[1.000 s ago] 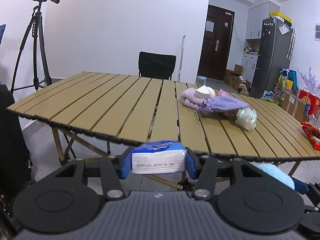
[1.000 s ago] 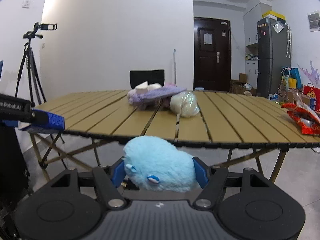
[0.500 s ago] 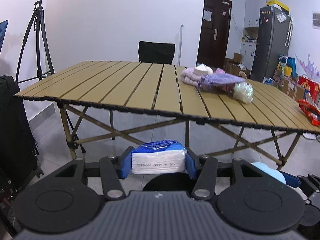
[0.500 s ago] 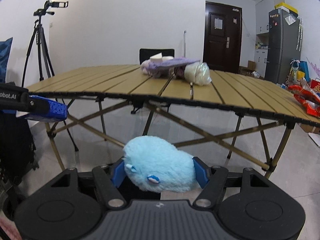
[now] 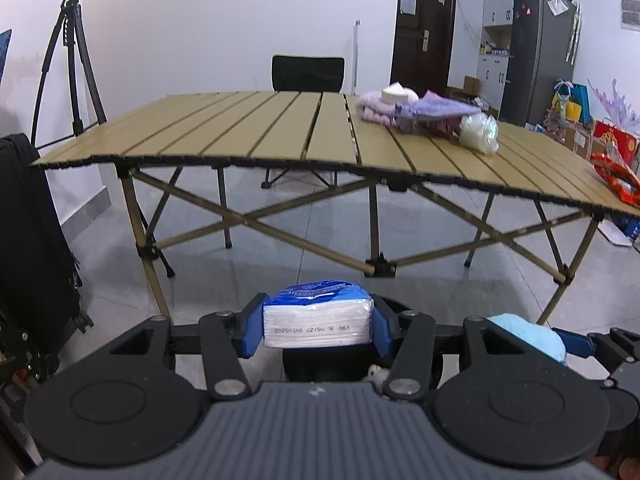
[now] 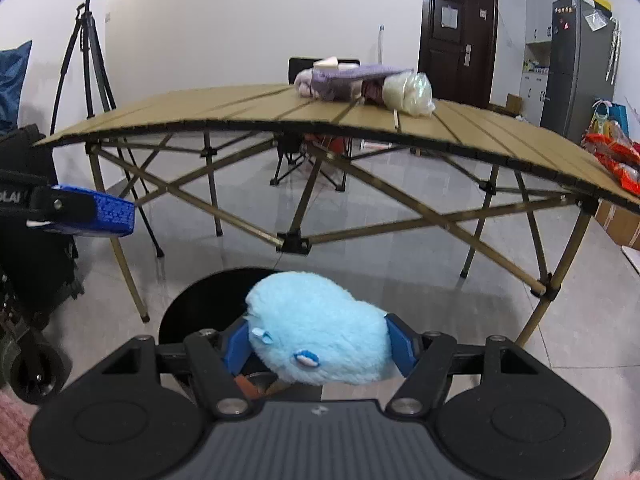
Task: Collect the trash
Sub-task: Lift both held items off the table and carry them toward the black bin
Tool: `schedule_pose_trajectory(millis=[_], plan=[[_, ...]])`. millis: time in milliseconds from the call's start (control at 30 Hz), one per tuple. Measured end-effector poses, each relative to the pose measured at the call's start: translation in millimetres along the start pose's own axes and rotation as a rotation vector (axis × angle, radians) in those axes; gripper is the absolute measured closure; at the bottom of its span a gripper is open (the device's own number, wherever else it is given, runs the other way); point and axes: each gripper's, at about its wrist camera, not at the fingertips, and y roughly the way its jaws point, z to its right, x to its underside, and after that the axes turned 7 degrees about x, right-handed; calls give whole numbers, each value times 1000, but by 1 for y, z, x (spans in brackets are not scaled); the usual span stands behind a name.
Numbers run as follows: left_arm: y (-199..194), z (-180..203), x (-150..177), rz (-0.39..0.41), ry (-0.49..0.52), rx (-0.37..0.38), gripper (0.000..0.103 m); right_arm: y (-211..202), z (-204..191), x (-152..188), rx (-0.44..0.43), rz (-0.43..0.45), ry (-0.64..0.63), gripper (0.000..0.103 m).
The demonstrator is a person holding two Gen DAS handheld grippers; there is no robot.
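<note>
My left gripper [image 5: 316, 326] is shut on a blue and white tissue pack [image 5: 316, 304], held low in front of the slatted table [image 5: 240, 128]. My right gripper [image 6: 318, 346] is shut on a fluffy light-blue plush toy [image 6: 316, 312]. Both hang over the round opening of a black bin [image 6: 192, 300] on the floor, and the bin [image 5: 320, 364] also shows dark under the tissue pack. On the table lie a pile of purple cloths [image 5: 420, 110], a crumpled clear plastic bag [image 5: 480, 134] and a red wrapper [image 5: 616, 178]. The left gripper's blue finger [image 6: 100, 210] shows in the right wrist view.
A camera tripod [image 5: 72, 60] stands at the left wall, with a black suitcase [image 5: 28, 240] on the floor in front of it. A black chair [image 5: 308, 74] sits behind the table. At the far right stand a fridge [image 5: 540, 52] and boxes. The table's crossed legs [image 6: 292, 240] lie just ahead.
Both grippers have sunk from tabletop height to below the table edge, keeping their loads. The black bin has come into view beneath them.
</note>
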Motion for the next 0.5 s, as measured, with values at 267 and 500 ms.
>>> schedule_pose_trajectory(millis=[267,500], plan=[[6,-6,24,-80,7,-10,50,6,-3,16,-6,-65,-16,35],[18,-16,37,-149,-6,-20,50,18,-5,28,-4,-131,-36,35]])
